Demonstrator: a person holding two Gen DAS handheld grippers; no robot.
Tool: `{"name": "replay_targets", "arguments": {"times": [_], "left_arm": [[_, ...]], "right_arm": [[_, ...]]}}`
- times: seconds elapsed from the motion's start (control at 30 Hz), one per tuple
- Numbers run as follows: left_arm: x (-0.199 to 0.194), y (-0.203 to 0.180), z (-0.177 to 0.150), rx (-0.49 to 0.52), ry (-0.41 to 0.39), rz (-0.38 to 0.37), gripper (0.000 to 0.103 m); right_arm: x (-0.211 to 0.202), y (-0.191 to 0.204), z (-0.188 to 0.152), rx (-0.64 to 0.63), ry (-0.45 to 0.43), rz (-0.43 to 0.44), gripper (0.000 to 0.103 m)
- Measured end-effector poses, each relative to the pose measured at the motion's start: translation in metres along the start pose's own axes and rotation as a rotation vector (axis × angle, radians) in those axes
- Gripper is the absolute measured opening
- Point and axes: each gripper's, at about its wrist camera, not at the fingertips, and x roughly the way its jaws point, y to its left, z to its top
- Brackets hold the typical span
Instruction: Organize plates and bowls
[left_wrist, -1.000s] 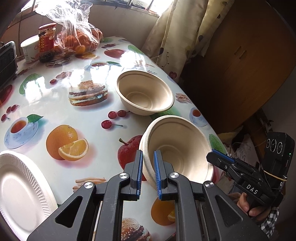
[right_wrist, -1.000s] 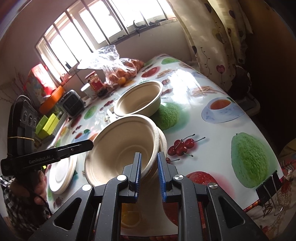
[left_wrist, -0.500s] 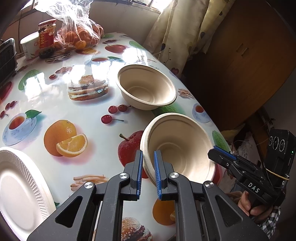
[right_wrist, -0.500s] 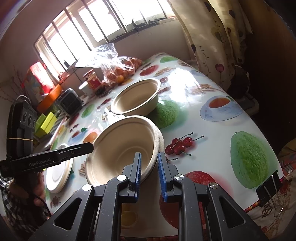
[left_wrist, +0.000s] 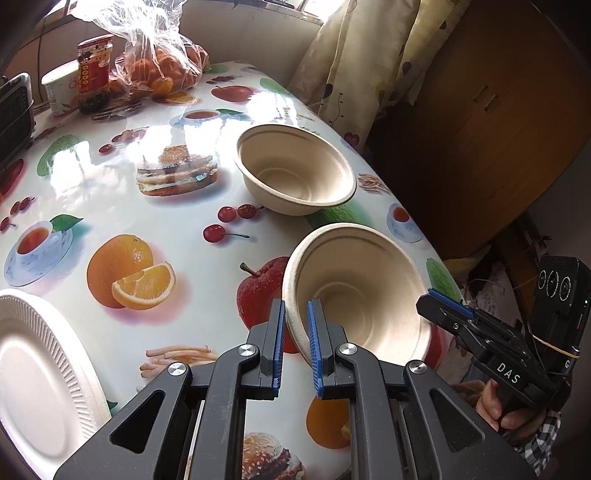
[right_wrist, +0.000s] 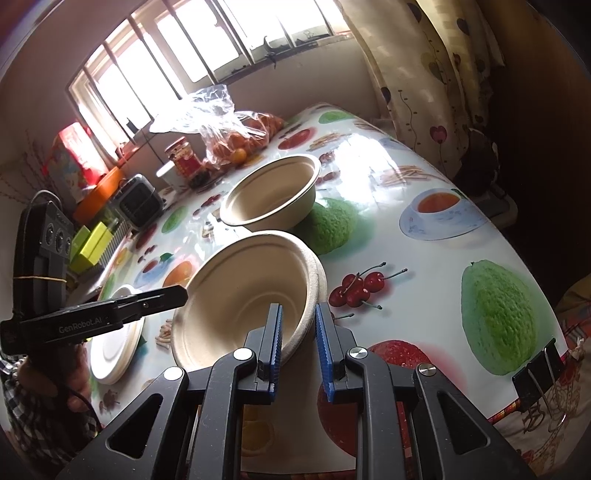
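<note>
A beige paper bowl (left_wrist: 358, 288) hangs tilted over the near edge of the table, its rim doubled like two nested bowls (right_wrist: 243, 295). My left gripper (left_wrist: 295, 306) is shut on its left rim. My right gripper (right_wrist: 298, 308) is shut on the opposite rim. Each gripper shows in the other's view, the right gripper (left_wrist: 443, 306) and the left gripper (right_wrist: 177, 295). A second beige bowl (left_wrist: 295, 173) stands upright on the table just beyond. A white ribbed paper plate (left_wrist: 33, 369) lies at the near left, and in the right wrist view it looks like a small stack of plates (right_wrist: 114, 339).
The table (left_wrist: 184, 229) wears a glossy fruit-print cloth. At its far end stand a bag of oranges (left_wrist: 159, 70), a red jar (left_wrist: 94, 62), a white cup (left_wrist: 59, 88) and a black appliance (left_wrist: 14, 107). A binder clip (right_wrist: 535, 373) grips the near right edge. Curtains (left_wrist: 351, 55) hang beyond.
</note>
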Motion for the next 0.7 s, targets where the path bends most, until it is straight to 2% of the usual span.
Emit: {"name": "replay_targets", "arguments": {"times": [0.7], "left_arm": [[-0.0020, -0.0014, -0.0002, 0.012, -0.008, 0.016, 0.013]], "right_arm": [[0.0017, -0.0020, 0.0007, 0.004, 0.000, 0.000, 0.019]]}}
